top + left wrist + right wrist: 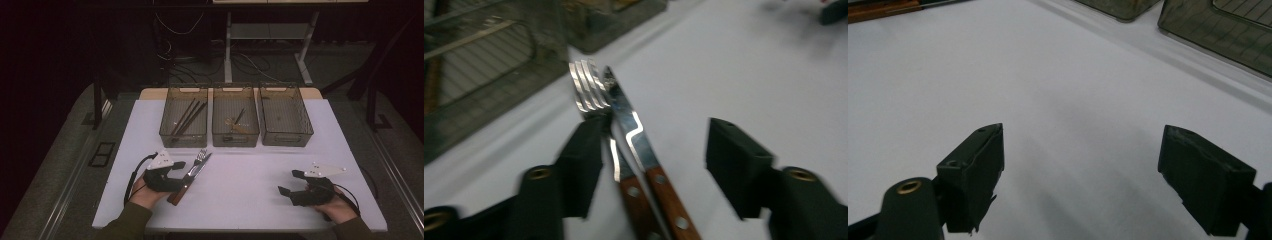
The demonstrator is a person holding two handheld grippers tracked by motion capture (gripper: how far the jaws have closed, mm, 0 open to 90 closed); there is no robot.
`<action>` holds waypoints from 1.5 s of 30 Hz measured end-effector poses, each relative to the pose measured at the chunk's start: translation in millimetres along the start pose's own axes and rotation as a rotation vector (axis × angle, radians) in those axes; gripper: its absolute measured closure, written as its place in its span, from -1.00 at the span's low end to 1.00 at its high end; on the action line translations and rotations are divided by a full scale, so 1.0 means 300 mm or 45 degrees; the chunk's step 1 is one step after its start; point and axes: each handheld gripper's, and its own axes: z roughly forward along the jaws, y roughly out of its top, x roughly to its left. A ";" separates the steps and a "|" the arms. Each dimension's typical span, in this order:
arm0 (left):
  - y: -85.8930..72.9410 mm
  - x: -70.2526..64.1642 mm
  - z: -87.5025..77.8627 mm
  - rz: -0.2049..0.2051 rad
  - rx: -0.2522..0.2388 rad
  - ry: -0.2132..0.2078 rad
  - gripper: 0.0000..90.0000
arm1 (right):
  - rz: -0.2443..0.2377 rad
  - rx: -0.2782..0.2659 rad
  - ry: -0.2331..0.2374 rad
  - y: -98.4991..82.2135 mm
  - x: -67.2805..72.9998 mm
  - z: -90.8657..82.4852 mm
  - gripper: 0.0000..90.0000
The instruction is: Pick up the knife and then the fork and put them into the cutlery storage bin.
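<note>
Chopsticks [189, 116] in left bin [183, 137]

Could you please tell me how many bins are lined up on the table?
3, in a row at the far side of the table: a left bin holding dark sticks, a middle bin with a few small utensils, and a right bin that looks empty.
</note>
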 end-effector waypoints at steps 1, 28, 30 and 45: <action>0.006 0.012 0.005 -0.008 -0.004 0.019 0.17 | 0.006 -0.001 -0.003 0.000 -0.001 -0.001 -0.58; 0.109 0.110 0.268 -0.088 0.186 0.239 0.99 | 0.006 -0.011 0.007 0.004 -0.003 -0.003 -0.58; 0.107 0.111 0.275 -0.088 0.191 0.228 0.99 | 0.007 -0.011 0.008 0.005 -0.002 -0.004 -0.58; 0.123 0.071 0.301 -0.035 0.216 0.107 0.99 | 0.005 -0.015 0.008 0.006 -0.001 -0.005 -0.58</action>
